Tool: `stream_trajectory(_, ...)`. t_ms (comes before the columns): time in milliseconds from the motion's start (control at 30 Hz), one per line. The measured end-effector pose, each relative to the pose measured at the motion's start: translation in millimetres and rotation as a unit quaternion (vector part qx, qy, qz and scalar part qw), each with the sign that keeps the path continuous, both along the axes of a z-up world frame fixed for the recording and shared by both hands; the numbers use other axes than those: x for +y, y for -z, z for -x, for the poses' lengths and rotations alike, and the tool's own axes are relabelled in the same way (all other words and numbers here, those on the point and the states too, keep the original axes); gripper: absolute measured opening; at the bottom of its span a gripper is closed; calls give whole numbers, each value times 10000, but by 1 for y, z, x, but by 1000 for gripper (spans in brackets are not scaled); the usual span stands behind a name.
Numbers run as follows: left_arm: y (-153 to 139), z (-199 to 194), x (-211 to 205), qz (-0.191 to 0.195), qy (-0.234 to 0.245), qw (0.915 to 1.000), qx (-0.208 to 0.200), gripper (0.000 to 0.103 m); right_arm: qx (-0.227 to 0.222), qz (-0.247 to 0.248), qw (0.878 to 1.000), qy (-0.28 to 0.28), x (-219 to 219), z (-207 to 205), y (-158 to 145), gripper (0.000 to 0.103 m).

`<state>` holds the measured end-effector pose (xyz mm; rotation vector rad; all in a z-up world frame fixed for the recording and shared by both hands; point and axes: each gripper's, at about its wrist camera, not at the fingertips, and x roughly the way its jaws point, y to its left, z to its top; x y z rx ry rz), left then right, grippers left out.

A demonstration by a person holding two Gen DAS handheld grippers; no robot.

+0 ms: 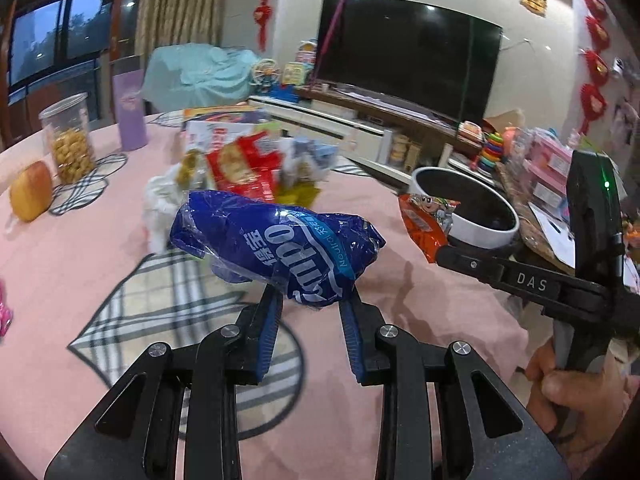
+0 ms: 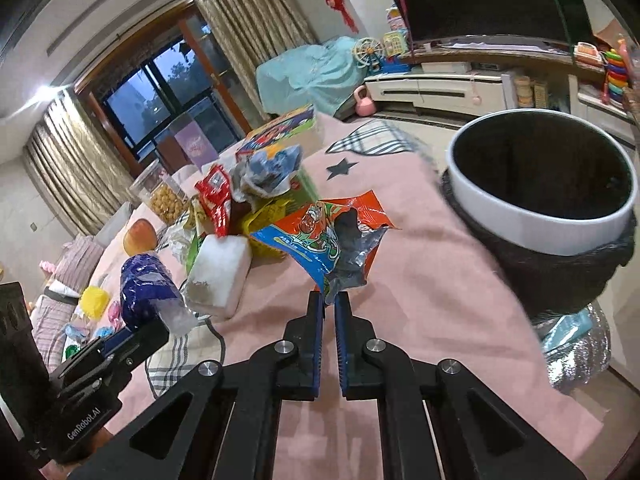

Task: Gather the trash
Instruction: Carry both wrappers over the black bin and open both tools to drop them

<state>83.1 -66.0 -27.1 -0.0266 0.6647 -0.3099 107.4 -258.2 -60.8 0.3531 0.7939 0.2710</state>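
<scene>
Two pieces of trash are up off the pink table [image 1: 440, 300] because we carry one in each tool: our left gripper [image 1: 310, 300] squeezes the blue wrapper [image 1: 276, 248], and our right gripper [image 2: 329, 298] pinches the orange snack bag [image 2: 320, 236]. The white bin [image 2: 560, 232] sits just beside the table edge, so we think both go in there next, while more wrappers [image 2: 224, 196] wait in a pile farther back.

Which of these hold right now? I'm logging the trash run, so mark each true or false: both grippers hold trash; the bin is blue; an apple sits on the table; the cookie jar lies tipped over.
1. Both grippers hold trash: true. The left gripper grips the blue wrapper; the right gripper pinches the orange snack bag.
2. The bin is blue: false, it is white-rimmed.
3. An apple sits on the table: true.
4. The cookie jar lies tipped over: false, it stands upright.
</scene>
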Motion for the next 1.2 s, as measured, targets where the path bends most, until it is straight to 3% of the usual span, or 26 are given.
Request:
stream_trajectory(567, -8, -21, -94, -171, 992, 9949, -12, 28, -158, 31, 9975, 694, -75, 11, -15, 6)
stream_trajectory(1200, -10, -64, -171, -236, 1640, 9859, 210, 28, -48, 92, 9938, 1107, -140, -7, -16, 6)
